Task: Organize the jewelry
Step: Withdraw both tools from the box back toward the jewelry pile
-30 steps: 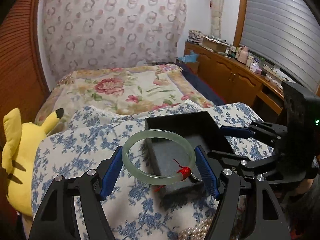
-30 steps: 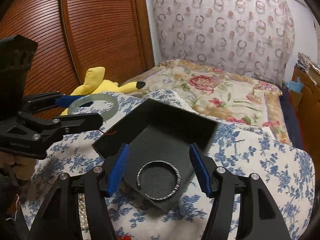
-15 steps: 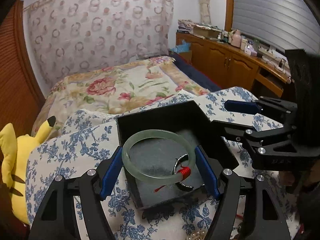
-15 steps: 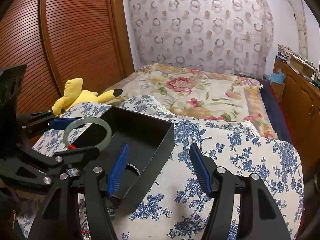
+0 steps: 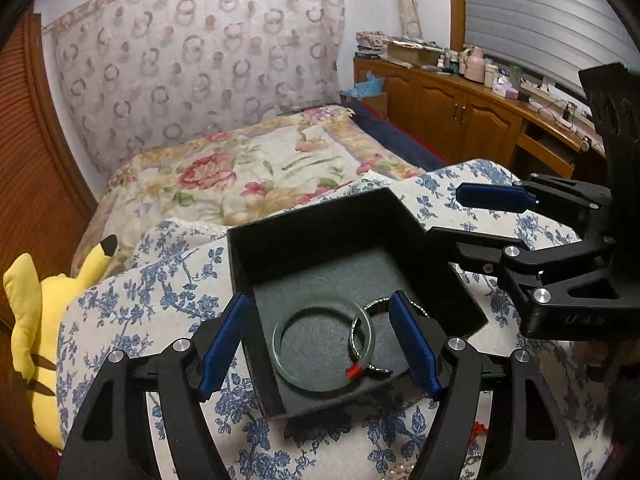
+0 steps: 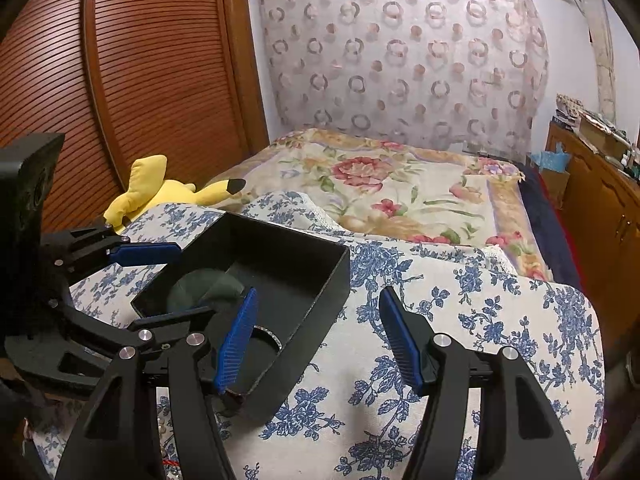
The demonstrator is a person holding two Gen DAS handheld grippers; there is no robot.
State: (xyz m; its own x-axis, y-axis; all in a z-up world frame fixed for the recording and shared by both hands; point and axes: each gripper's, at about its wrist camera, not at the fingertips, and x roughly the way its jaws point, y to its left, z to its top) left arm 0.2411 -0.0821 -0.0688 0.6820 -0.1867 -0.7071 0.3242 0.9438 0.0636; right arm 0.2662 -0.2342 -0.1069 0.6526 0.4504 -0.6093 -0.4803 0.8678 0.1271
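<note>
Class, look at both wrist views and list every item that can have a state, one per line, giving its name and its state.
Black box: open-topped, resting on the blue floral cloth.
Green bangle: lying flat inside the box, clear of both pads.
Silver bracelet: in the box, partly under the bangle.
Left tongs: open, over the box.
Right tongs: open, holding nothing.
Plush toy: lying at the cloth's edge.

Pearl strand [image 5: 404, 470] cut off below
</note>
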